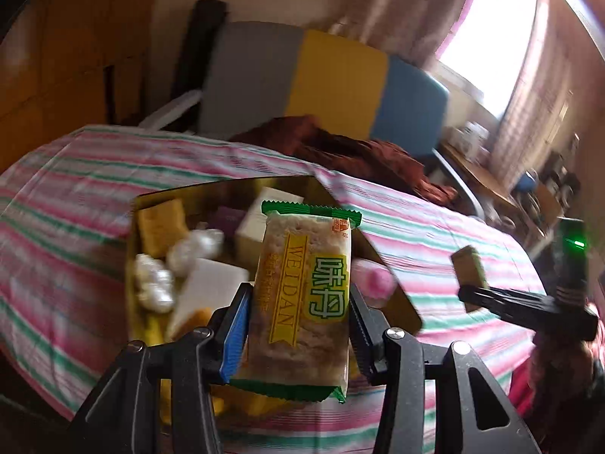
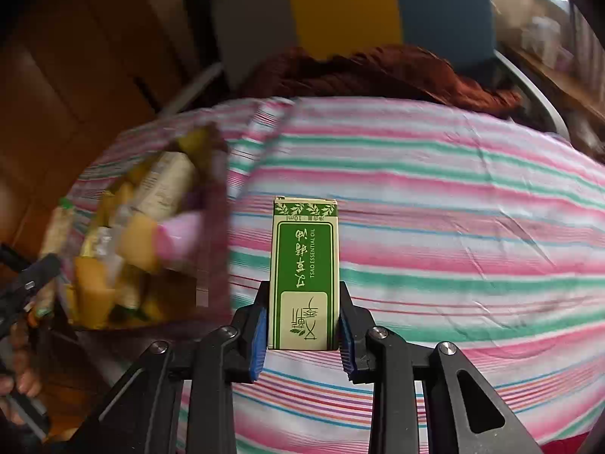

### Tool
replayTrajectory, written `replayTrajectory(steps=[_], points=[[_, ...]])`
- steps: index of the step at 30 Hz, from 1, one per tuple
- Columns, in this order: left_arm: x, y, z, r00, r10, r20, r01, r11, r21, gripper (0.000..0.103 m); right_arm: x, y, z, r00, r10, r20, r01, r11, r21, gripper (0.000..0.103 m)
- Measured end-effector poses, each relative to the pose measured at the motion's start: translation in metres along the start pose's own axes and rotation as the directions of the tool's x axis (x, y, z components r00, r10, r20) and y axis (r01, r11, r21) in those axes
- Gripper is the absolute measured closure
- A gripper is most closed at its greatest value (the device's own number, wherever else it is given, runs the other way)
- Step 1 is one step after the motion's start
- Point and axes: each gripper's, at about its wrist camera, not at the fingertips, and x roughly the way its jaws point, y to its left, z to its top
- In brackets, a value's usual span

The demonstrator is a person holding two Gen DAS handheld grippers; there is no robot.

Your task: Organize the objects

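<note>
Left wrist view: my left tongs [image 1: 300, 325] are clamped on the long sides of a cracker packet [image 1: 302, 302] with a green-edged wrapper, carried above the gold tray [image 1: 393, 291] that sits on the striped bedspread [image 1: 94, 196]. Packet looks light; the film is slick and crinkly and the crackers inside would snap, so a side grip near the middle with gentle squeeze seems right (pinching a sealed end would let it swing). Right wrist view: my right tongs [image 2: 304, 325] are closed tight on the lower part of a small green essential oil box [image 2: 304, 276], held upright over bare bedspread to the right of the tray. It's stiff card and light, probably with a glass bottle inside, so I'd set it down rather than drop it; its flat side faces are the place to hold. The tray already holds pearly wrapped sweets [image 1: 162, 276], white boxes [image 1: 261, 223], a yellow piece [image 1: 159, 230] and a pink thing [image 1: 378, 280] at the rim. Motion blur smears most of the tray in the right view, so labels there can't be read. My packet hides the tray's middle. The bed's near edge is cut off by the tongs' arms.
</note>
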Motion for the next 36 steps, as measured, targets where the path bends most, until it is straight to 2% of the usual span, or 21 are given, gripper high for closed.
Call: replayTrajectory(steps=[5, 12, 14, 17, 24, 27, 30, 36], points=[[0.002, 0.029, 0.01, 1.0, 0.014, 0.008, -0.013, 0.997, -0.074, 0.055, 0.001, 0.065, 0.009, 0.993, 0.119, 0.023, -0.116, 0.987, -0.108, 0.072], [0.017, 0.038, 0.029, 1.0, -0.004, 0.011, 0.005, 0.994, -0.109, 0.055, 0.034, 0.128, 0.009, 0.973, 0.227, -0.043, -0.231, 0.948, -0.219, 0.071], [0.025, 0.037, 0.034, 1.0, -0.018, 0.006, 0.018, 0.993, -0.113, 0.055, 0.046, 0.138, 0.007, 0.972, 0.223, -0.068, -0.233, 0.943, -0.239, 0.071], [0.037, 0.034, 0.039, 1.0, -0.018, -0.01, 0.016, 0.994, -0.111, 0.054, 0.064, 0.14, 0.004, 0.975, 0.201, -0.1, -0.219, 0.947, -0.234, 0.057], [0.05, 0.033, 0.032, 0.999, 0.004, -0.036, -0.008, 0.993, -0.116, 0.05, 0.067, 0.124, -0.003, 0.977, 0.179, -0.116, -0.199, 0.962, -0.189, 0.049], [0.044, 0.033, 0.027, 0.999, 0.046, -0.024, -0.048, 0.995, -0.09, 0.05, 0.062, 0.122, -0.006, 0.98, 0.169, -0.103, -0.186, 0.967, -0.177, 0.045], [0.035, 0.034, 0.02, 0.996, 0.084, -0.009, -0.084, 0.994, -0.072, 0.05, 0.057, 0.124, -0.008, 0.985, 0.151, -0.078, -0.163, 0.971, -0.173, 0.033], [0.009, 0.03, 0.009, 0.982, 0.177, 0.059, -0.176, 0.984, -0.029, 0.05, 0.05, 0.134, -0.01, 0.993, 0.112, -0.027, -0.115, 0.977, -0.181, 0.029]])
